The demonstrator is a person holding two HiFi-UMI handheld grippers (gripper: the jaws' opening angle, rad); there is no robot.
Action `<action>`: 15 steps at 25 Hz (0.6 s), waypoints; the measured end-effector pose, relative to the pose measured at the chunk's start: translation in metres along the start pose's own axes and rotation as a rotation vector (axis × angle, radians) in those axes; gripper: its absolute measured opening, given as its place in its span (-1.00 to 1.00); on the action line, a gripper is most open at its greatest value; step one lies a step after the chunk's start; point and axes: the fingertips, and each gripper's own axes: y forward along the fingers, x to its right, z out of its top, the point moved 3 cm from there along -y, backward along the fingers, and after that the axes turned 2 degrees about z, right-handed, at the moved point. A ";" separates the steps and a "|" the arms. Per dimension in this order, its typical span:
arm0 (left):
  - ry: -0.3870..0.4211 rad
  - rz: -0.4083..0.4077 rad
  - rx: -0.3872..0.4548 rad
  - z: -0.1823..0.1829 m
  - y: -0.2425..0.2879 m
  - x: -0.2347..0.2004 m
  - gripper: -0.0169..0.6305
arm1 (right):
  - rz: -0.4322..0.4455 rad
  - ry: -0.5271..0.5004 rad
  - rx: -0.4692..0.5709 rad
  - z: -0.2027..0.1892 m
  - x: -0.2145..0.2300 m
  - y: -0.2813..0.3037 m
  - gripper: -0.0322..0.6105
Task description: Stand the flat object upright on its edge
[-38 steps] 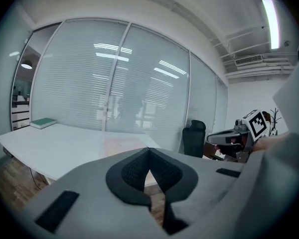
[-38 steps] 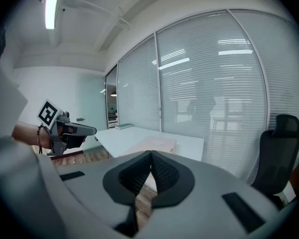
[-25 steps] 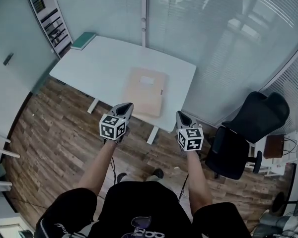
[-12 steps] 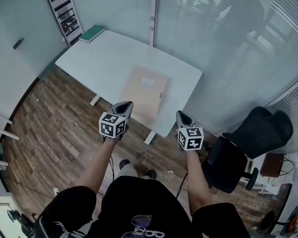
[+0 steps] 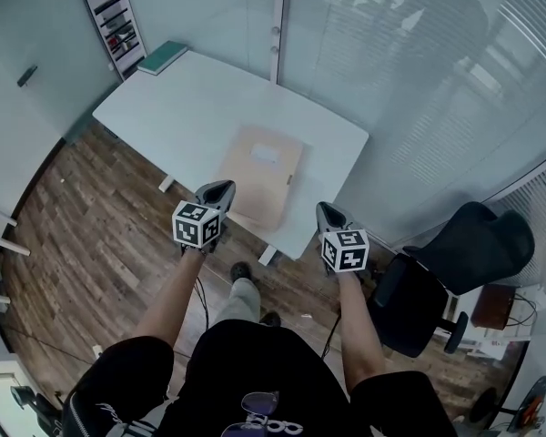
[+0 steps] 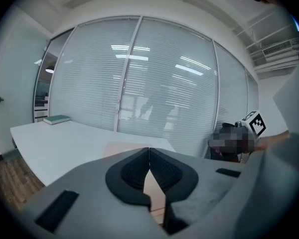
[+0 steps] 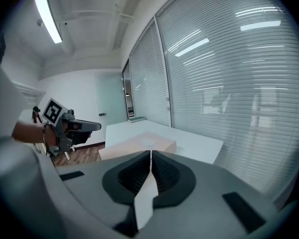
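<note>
Folder, tan with a pale label, lies flat on the white worktop, its near end close to the worktop's near edge. Nothing touches it. The left gripper hovers just before the folder's near left corner, jaws clenched together with nothing between them. The right gripper hangs off the worktop's near right edge, beside the folder but apart from it, its jaws likewise pressed together and empty. A green book sits at the worktop's far left corner, well apart from the folder. A black chair stands on the wooden floor to the right.
</note>
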 end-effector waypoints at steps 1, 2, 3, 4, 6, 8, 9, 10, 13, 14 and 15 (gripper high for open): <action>0.000 -0.003 -0.001 0.001 0.004 -0.003 -0.88 | 0.004 0.002 -0.003 0.000 0.003 0.004 -0.82; 0.000 -0.007 -0.003 0.002 0.009 -0.006 -0.88 | 0.008 0.008 -0.005 0.000 0.006 0.008 -0.82; -0.002 -0.012 -0.007 0.002 0.013 -0.010 -0.88 | 0.013 0.017 -0.005 0.001 0.009 0.012 -0.82; -0.005 -0.017 -0.013 0.001 0.017 -0.014 -0.87 | 0.017 0.028 -0.004 0.002 0.012 0.017 -0.82; -0.010 -0.021 -0.039 -0.002 0.025 -0.023 -0.68 | 0.035 0.050 -0.004 0.003 0.015 0.027 -0.76; -0.014 -0.025 -0.078 -0.005 0.034 -0.036 -0.40 | 0.072 0.072 -0.026 0.003 0.014 0.041 -0.32; -0.017 -0.026 -0.096 -0.007 0.039 -0.043 -0.33 | 0.088 0.082 -0.041 0.002 0.013 0.049 -0.22; -0.021 -0.026 -0.111 -0.008 0.043 -0.050 -0.27 | 0.099 0.090 -0.058 0.000 0.013 0.057 -0.14; -0.035 -0.040 -0.153 -0.012 0.058 -0.066 -0.11 | 0.121 0.116 -0.095 -0.005 0.013 0.078 -0.04; -0.038 -0.049 -0.170 -0.014 0.063 -0.070 -0.07 | 0.131 0.136 -0.101 -0.007 0.014 0.085 -0.02; -0.042 -0.059 -0.189 -0.017 0.068 -0.075 -0.03 | 0.141 0.161 -0.105 -0.008 0.014 0.093 -0.01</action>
